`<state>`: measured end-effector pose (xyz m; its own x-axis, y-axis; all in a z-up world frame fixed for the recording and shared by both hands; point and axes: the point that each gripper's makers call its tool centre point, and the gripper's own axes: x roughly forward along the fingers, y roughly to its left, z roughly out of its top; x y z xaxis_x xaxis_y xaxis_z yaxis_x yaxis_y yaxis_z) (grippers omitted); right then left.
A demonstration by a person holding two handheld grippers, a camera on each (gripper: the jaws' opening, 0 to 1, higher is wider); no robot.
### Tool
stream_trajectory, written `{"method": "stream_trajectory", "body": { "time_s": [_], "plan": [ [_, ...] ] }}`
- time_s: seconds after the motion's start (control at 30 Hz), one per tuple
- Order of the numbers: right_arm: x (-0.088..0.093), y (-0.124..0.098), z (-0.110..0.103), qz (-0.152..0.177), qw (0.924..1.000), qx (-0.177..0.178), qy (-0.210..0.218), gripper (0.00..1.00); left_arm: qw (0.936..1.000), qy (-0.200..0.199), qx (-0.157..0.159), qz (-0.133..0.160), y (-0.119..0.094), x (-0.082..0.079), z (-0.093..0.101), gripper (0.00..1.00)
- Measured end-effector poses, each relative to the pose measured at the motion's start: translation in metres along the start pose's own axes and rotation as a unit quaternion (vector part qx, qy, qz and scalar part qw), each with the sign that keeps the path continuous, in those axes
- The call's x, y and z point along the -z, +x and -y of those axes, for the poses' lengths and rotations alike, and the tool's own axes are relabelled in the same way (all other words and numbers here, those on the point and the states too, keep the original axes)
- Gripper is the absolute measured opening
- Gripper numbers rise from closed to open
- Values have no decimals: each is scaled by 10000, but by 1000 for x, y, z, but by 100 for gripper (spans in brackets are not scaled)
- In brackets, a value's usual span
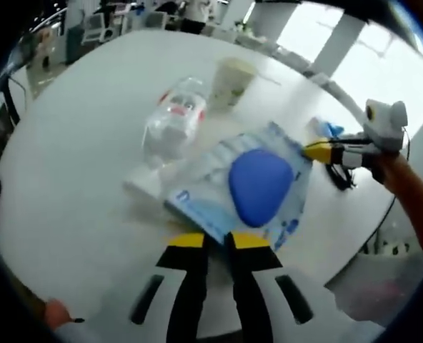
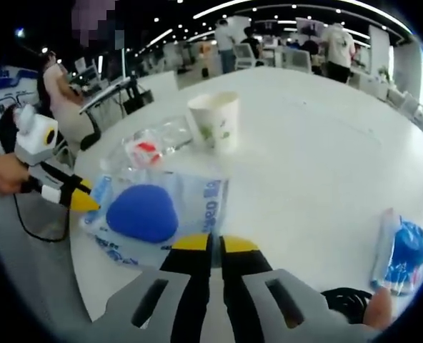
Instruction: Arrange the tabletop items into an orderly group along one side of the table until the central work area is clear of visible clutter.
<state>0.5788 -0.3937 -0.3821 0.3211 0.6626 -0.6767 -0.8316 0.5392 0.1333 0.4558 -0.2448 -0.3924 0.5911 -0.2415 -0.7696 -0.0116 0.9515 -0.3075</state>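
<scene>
Both grippers meet at one thing: a flat, clear plastic pouch with blue print (image 1: 219,187), lying on the round white table (image 1: 76,143) with a rounded blue pad (image 1: 260,186) on top of it or inside it; which, I cannot tell. In the left gripper view the left gripper (image 1: 219,241) has its yellow-tipped jaws drawn narrow at the pouch's near edge. Whether they pinch that edge is hidden, so its hold cannot be called. In the right gripper view the right gripper (image 2: 216,244) is likewise nearly closed at the pouch's opposite edge, its grip equally unclear.

The pouch therefore lies straight ahead of each tool, between the two, neither one clearly nearer. Just beyond it a clear plastic bottle with a red-and-white label (image 1: 174,123) lies on its side, its long axis running away from the left gripper toward a pale paper cup (image 1: 231,80) standing upright. A small blue packet (image 2: 401,257) lies well apart, near the table's edge beside the right gripper.
</scene>
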Motion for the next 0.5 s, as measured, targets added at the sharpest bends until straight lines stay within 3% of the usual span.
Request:
{"method": "stream_trajectory", "body": {
  "time_s": [0.5],
  "plan": [
    [-1,-18,-2,166,9997,167,86,1,9985,442,135,280,-1,-21,11,0]
  ]
}}
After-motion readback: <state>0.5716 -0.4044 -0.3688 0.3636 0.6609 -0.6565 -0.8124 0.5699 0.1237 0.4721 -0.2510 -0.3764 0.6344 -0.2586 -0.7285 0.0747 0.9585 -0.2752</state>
